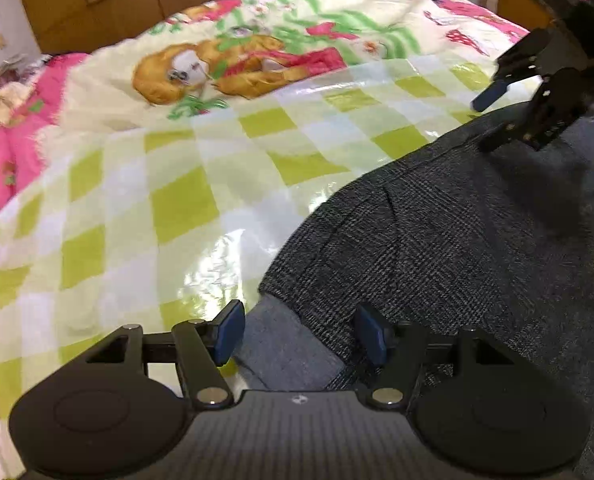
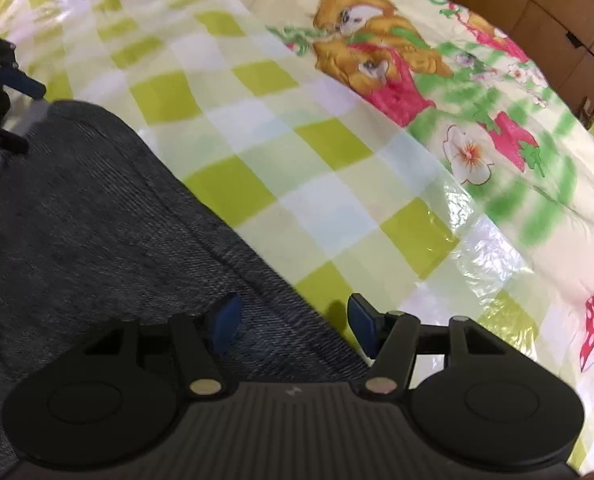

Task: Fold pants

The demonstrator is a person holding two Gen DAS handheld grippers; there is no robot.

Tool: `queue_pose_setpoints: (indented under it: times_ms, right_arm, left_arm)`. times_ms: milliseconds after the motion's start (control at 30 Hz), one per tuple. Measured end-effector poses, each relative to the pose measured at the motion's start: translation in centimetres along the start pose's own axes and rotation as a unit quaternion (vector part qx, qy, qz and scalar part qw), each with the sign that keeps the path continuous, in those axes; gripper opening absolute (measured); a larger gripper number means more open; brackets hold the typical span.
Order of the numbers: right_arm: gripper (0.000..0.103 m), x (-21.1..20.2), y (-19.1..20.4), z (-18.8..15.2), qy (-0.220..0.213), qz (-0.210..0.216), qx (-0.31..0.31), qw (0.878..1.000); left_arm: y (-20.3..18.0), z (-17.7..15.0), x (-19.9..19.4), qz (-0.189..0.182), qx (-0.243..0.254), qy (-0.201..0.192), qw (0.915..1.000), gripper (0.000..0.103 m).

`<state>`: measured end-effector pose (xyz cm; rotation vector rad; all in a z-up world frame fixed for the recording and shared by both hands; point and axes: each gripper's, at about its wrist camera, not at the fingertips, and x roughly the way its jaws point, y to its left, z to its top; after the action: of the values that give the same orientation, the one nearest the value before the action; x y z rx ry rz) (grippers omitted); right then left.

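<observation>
The grey pants [image 1: 437, 248] fill the lower right of the left view, lying on the checked sheet [image 1: 169, 184]. Both tongs, left gripper [image 1: 299, 334] and right gripper [image 2: 293, 326], gape over the cloth edge, holding nothing. Closing too shallow could catch only one layer, or the slick sheet.

Pants [image 1: 437, 240]: dark grey woven cloth, matt, rough. Checked sheet [image 1: 157, 208]: glossy, crinkled plastic. Quilt [image 2: 497, 128]: soft printed cloth. Left gripper [image 1: 301, 334]: matt black plastic, blue pads, metal pins.

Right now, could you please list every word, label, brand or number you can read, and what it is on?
No readable text in either view.
A small pale mark on the left gripper body: too small to read.
The same on the right gripper.
The quilt shows only cartoon pictures.
</observation>
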<state>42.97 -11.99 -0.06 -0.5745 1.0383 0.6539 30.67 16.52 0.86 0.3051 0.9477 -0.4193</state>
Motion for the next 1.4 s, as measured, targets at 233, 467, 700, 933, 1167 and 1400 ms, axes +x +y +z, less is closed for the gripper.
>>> queue_pose_setpoints:
  times_ms: [233,467,700,933,1167,1400]
  right_arm:
    - [0.045,1.1,0.1,-0.2,0.018,0.018,0.002,1.0]
    - [0.004,-2.7,2.3,-1.6,-0.017,-0.025,0.01,1.0]
    - [0.003,-10.6,5.3,-3.5,-0.088,-0.045,0.023,0.995]
    - [0.003,-21.3,15.1,-10.6,-0.134,-0.06,0.009,0.989]
    - [0.003,-19.9,25.0,-18.2,-0.097,-0.04,-0.015,0.994]
    - [0.003,-16.9,26.9,-20.3,-0.098,-0.025,0.048,0.994]
  left_arm:
    - [1.0,1.0,1.7,-0.018,0.011,0.026,0.9994,0.079]
    - [0.5,1.2,1.5,0.008,0.014,0.028,0.9995,0.053]
    - [-1.8,-0.1,-2.1,0.054,0.064,0.008,0.9965,0.015]
    - [-6.5,-5.5,-9.8,0.04,0.082,-0.038,0.995,0.015]
    - [-11.8,-10.4,-14.7,0.011,0.088,-0.066,0.9939,0.022]
    - [-12.9,-16.4,-13.3,0.073,0.054,-0.023,0.9957,0.022]
